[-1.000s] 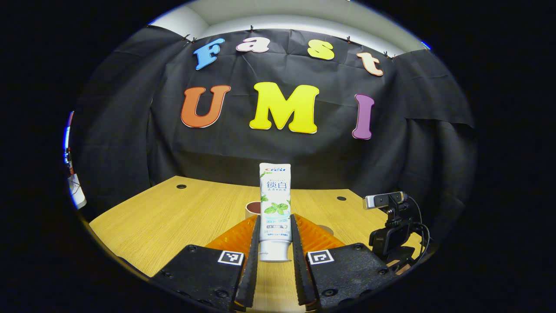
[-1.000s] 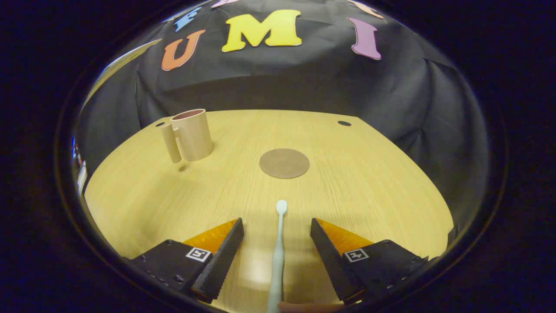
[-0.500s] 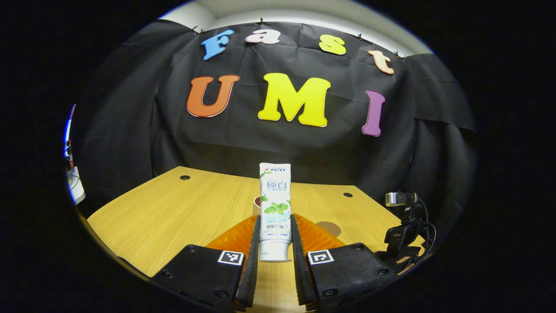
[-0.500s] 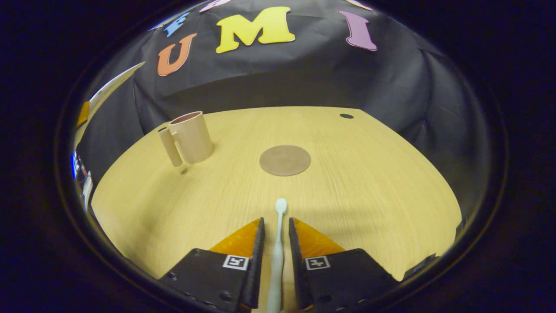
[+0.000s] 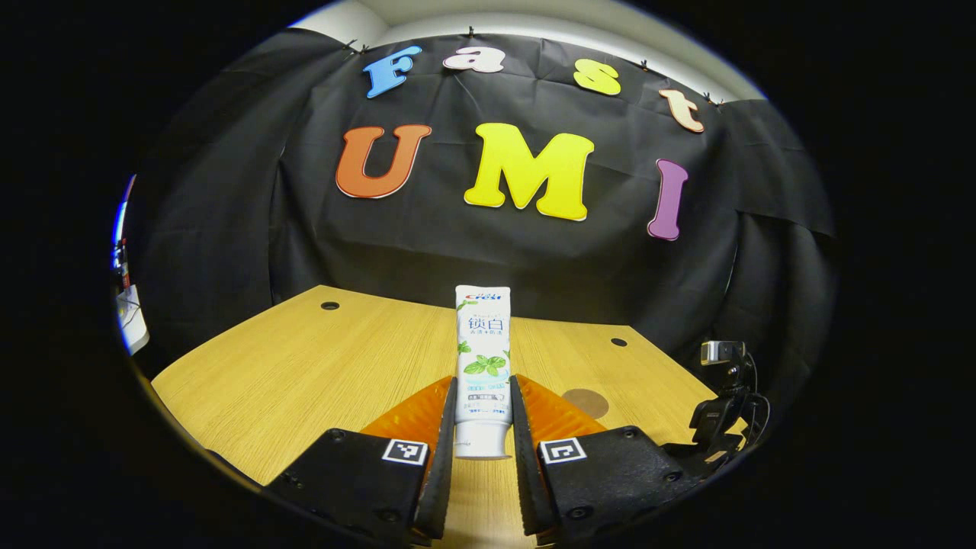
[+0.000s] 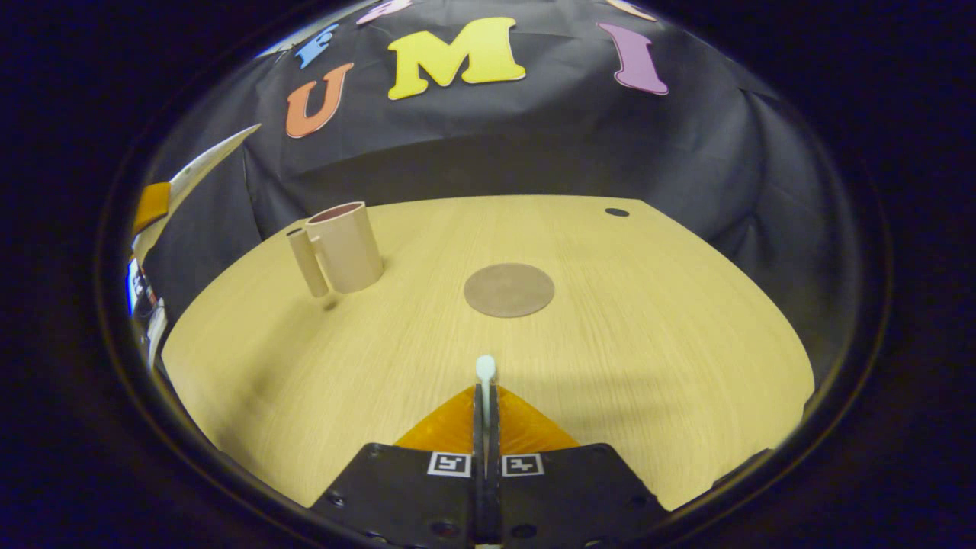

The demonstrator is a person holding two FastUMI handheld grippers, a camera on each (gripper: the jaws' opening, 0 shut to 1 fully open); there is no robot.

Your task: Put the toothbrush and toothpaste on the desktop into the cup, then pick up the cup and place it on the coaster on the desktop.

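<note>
In the left gripper view, the left gripper [image 5: 482,427] is clamped on the toothpaste [image 5: 483,358] at centre frame, gripped low near the cap with the tube standing upright above the desktop [image 5: 305,366]; a soft tube likely dents, so the stiffer cap end suits the hold. In the right gripper view, the right gripper [image 6: 486,404] is pinched on the toothbrush [image 6: 485,370] at lower centre, light, thin and probably prone to swivel. The cup [image 6: 345,246] stands upper left, the coaster [image 6: 508,290] bare at centre.
</note>
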